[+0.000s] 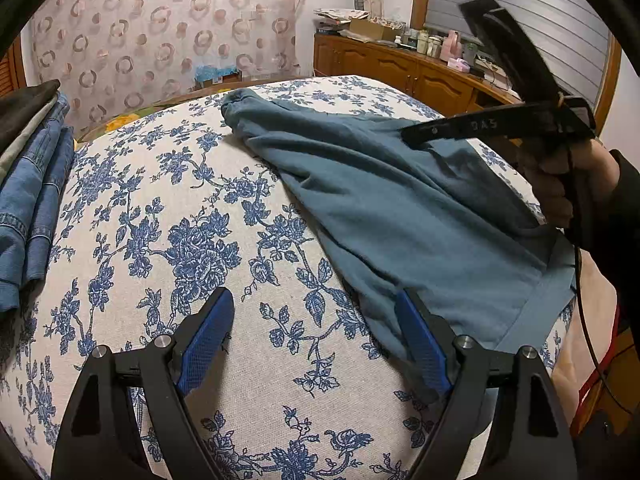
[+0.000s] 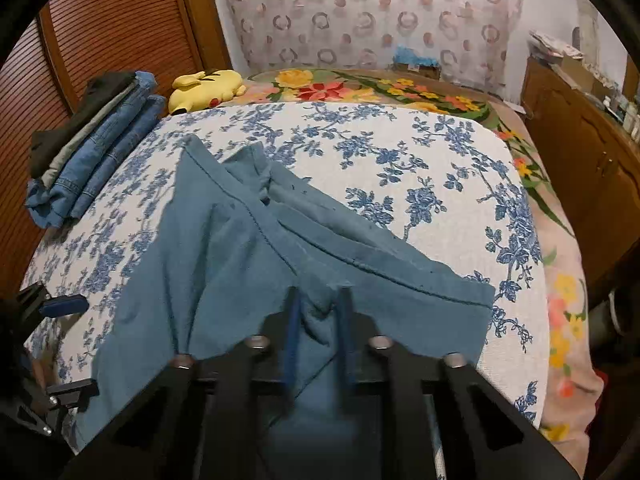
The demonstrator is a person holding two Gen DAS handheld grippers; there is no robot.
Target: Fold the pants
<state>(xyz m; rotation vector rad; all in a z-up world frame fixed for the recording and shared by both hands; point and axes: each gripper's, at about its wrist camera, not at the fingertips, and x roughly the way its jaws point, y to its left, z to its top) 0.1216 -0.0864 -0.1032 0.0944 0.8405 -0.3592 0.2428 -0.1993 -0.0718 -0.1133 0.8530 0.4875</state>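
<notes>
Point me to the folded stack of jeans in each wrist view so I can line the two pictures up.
Left wrist view: the stack of jeans sits at the far left edge, on the floral cover, left of the teal pants.
Right wrist view: the stack of jeans lies upper left, just left of the yellow plush toy.
Shared landmark: the curtain with ring pattern behind the bed.

A: The teal pants (image 2: 248, 264) run under the right gripper (image 2: 318, 336), so their near edge is hidden and blurred there.

B: The folded jeans pile (image 1: 32, 200) is cut off at the left edge; the bottles on the far cabinet (image 1: 400, 68) are too small to identify.
</notes>
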